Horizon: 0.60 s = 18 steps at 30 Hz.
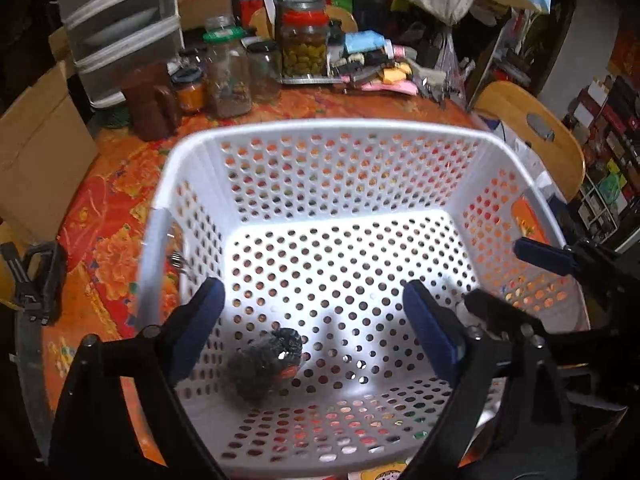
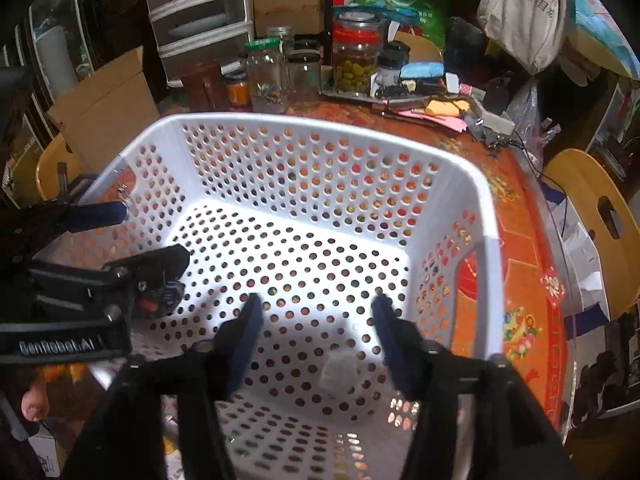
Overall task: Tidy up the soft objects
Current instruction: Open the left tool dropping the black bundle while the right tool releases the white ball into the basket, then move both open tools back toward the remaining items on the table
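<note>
Left wrist view: the left gripper [image 1: 312, 312] hangs with jaws wide and empty over the white basket [image 1: 332, 132], a dark soft object [image 1: 266, 364] lying on its floor. The right gripper [image 2: 316, 320] is parted too, holding nothing.

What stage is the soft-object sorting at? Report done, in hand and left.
Done: a dark soft object lies on the floor of the white basket, and a pale one lies below the right gripper. In hand: nothing; the left gripper and the right are both open over the basket. Left: no other soft objects to sort can be made out on the cluttered table.
</note>
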Each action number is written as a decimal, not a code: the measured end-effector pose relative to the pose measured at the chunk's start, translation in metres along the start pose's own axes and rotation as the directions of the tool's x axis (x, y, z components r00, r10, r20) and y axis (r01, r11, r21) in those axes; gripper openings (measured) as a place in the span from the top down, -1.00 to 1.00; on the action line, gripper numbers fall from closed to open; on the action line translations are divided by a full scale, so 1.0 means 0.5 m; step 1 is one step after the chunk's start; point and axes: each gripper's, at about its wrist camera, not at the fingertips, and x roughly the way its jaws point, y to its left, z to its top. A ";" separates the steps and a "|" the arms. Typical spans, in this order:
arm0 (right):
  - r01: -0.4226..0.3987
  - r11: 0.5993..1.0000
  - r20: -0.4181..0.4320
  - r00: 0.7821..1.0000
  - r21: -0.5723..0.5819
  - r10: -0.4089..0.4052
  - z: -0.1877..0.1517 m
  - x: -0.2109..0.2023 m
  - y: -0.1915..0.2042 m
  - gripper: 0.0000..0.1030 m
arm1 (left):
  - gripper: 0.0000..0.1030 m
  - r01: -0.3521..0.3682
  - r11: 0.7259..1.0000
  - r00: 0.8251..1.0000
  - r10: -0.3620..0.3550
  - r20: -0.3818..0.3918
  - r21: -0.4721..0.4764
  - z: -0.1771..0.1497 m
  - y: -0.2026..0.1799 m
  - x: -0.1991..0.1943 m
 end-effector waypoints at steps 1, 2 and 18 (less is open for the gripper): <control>-0.008 1.000 0.014 1.000 0.004 0.008 -0.002 -0.012 -0.001 -0.50 | -0.86 0.000 1.000 1.000 0.000 0.017 -0.001 0.000 0.002 -0.016; -0.013 1.000 0.024 1.000 0.005 0.013 -0.003 -0.022 -0.002 -0.61 | -0.89 0.000 1.000 1.000 0.000 0.031 -0.001 -0.001 0.005 -0.029; -0.005 1.000 0.236 0.972 0.023 -0.001 -0.133 -0.216 -0.006 -0.95 | -1.00 -0.019 1.000 0.964 0.013 0.264 0.019 -0.180 0.028 -0.295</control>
